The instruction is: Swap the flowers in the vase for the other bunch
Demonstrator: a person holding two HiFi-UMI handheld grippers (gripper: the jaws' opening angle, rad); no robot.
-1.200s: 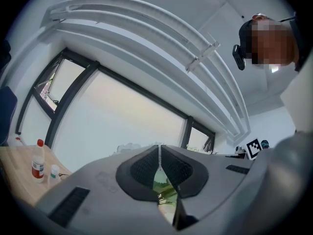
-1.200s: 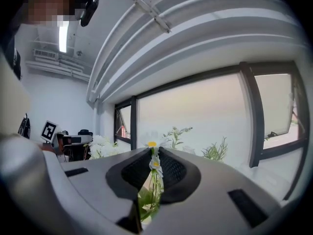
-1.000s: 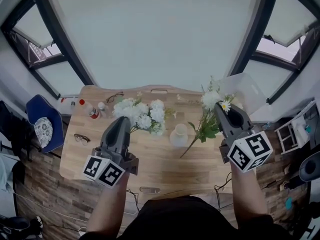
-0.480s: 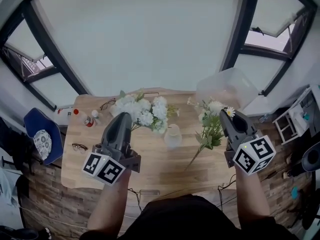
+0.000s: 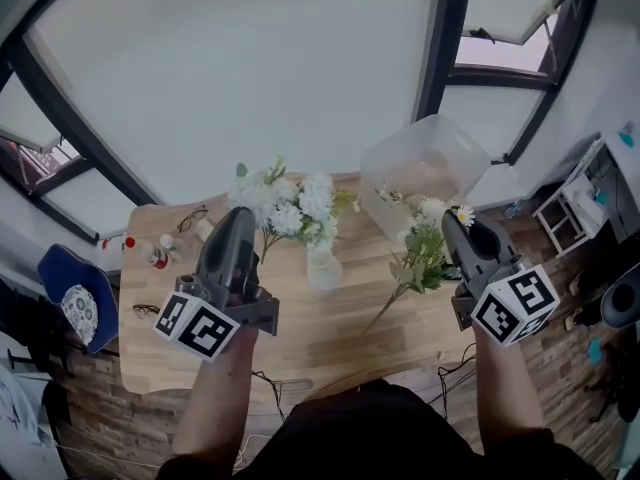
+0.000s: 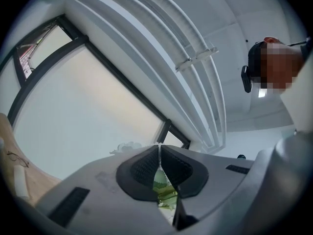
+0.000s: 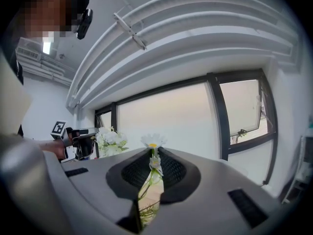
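The left gripper [image 5: 241, 220] has its fingers clenched on the green stems of the white bunch [image 5: 288, 208], whose heads spread just past the fingertips and to their right. The right gripper [image 5: 452, 222] has its fingers clamped on the thin stems of the daisy bunch [image 5: 424, 253]. One daisy head stands right above the fingertips in the right gripper view, while the long stems trail down below the fingers toward the wooden surface [image 5: 330, 338]. The vase [image 5: 323, 267] stands upright on the surface between the two pairs of fingers, apart from both. A clear tub [image 5: 420, 163] sits just beyond the right fingers.
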